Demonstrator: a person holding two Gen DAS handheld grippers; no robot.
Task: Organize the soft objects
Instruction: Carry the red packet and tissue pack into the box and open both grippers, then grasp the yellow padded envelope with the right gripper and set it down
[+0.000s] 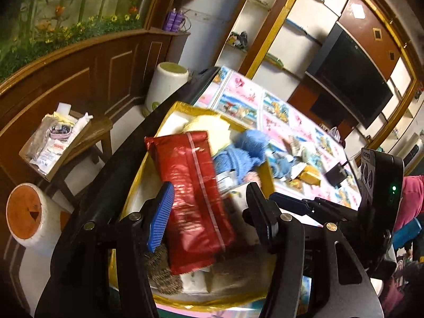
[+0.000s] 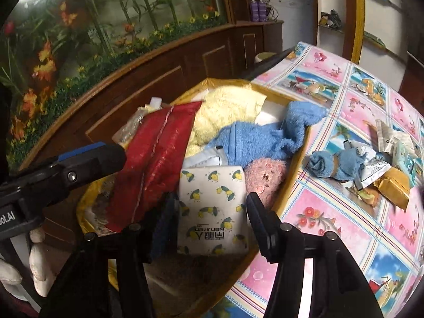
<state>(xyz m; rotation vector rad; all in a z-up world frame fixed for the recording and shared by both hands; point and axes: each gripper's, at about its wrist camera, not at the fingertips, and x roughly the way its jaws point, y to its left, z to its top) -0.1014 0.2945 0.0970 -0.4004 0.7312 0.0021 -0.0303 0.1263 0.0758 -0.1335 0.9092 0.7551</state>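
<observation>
A yellow-rimmed box (image 1: 266, 171) (image 2: 296, 169) at the table corner holds soft things: a red foil pack (image 1: 196, 190) (image 2: 156, 159), a yellow cloth (image 1: 212, 129) (image 2: 228, 108), a blue towel (image 1: 238, 153) (image 2: 265, 137), a pink plush (image 2: 265, 177) and a lemon-print tissue pack (image 2: 212, 209). My left gripper (image 1: 209, 206) is open over the box, the blurred red pack between its fingers, apparently loose. My right gripper (image 2: 209, 220) is open above the tissue pack. The left gripper's finger (image 2: 87, 159) shows beside the red pack.
A rolled blue towel (image 2: 334, 165), packets (image 2: 381, 169) and a gold pack (image 2: 392, 185) lie on the patterned tablecloth (image 2: 344, 212) right of the box. A wooden cabinet (image 1: 79, 79), a stool with papers (image 1: 58, 143) and white canisters (image 1: 164, 87) stand to the left.
</observation>
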